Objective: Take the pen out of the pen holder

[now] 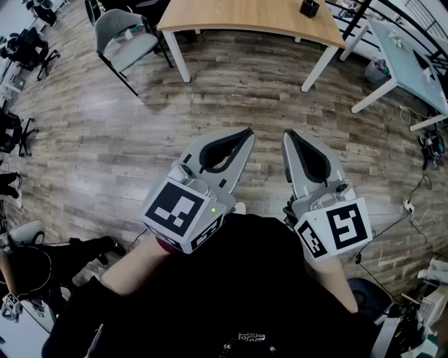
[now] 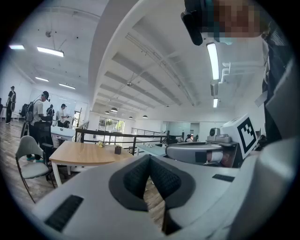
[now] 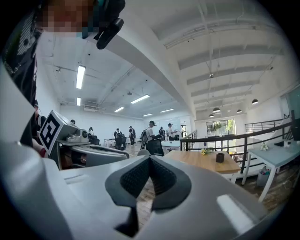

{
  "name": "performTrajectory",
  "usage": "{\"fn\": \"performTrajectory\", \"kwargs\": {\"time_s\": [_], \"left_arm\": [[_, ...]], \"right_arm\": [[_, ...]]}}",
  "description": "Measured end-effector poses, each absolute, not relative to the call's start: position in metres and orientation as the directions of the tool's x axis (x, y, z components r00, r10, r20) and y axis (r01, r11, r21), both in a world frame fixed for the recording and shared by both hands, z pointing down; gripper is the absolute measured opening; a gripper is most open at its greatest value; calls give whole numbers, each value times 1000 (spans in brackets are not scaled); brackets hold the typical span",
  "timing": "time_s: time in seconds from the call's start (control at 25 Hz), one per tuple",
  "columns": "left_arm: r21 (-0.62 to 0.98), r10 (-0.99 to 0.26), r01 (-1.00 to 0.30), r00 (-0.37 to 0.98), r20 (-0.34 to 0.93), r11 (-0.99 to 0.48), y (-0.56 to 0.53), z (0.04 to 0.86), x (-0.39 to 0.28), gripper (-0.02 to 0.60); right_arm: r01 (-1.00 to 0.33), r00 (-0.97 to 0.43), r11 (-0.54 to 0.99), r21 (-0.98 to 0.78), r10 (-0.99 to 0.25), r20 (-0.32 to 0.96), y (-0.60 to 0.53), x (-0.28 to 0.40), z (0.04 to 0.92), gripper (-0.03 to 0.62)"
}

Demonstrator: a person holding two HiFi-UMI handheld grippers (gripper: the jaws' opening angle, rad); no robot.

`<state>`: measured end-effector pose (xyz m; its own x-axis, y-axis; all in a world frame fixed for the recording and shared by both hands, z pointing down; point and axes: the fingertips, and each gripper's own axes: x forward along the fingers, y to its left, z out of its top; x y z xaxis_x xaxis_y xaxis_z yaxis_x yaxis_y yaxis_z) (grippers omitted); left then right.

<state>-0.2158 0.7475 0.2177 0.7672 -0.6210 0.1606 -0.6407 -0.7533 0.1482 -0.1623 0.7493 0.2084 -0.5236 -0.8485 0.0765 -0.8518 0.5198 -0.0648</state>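
Observation:
A small dark pen holder [image 1: 309,8] stands on the far end of a wooden table [image 1: 245,15], well ahead of both grippers; I cannot make out a pen in it. The holder also shows as a small dark cup in the left gripper view [image 2: 117,150] and the right gripper view [image 3: 220,157]. My left gripper [image 1: 246,133] and right gripper [image 1: 289,134] are held side by side close to the person's body, over the wooden floor. Each has its jaws shut with nothing between them, as the left gripper [image 2: 150,158] and the right gripper [image 3: 150,158] show in their own views.
A grey chair [image 1: 122,35] stands left of the wooden table. A pale table [image 1: 413,63] stands at the right, with cables [image 1: 420,189] on the floor below it. A black railing [image 2: 112,136] runs behind the table, and several people [image 3: 150,131] stand far back.

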Motion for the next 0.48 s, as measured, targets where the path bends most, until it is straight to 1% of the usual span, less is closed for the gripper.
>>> {"fn": "performTrajectory", "kwargs": {"time_s": [0.28,0.48], "left_arm": [[149,-618,-634,773,141,-759,753,210,-211,-15],[156,-594,-612,790,151,-775,751,212,-203,-15]], "right_arm": [[-851,-525,520,-80,-848,74,760,-142,205,0],[-838,-543,530,-130,-835,91,760,-112,213,0]]}}
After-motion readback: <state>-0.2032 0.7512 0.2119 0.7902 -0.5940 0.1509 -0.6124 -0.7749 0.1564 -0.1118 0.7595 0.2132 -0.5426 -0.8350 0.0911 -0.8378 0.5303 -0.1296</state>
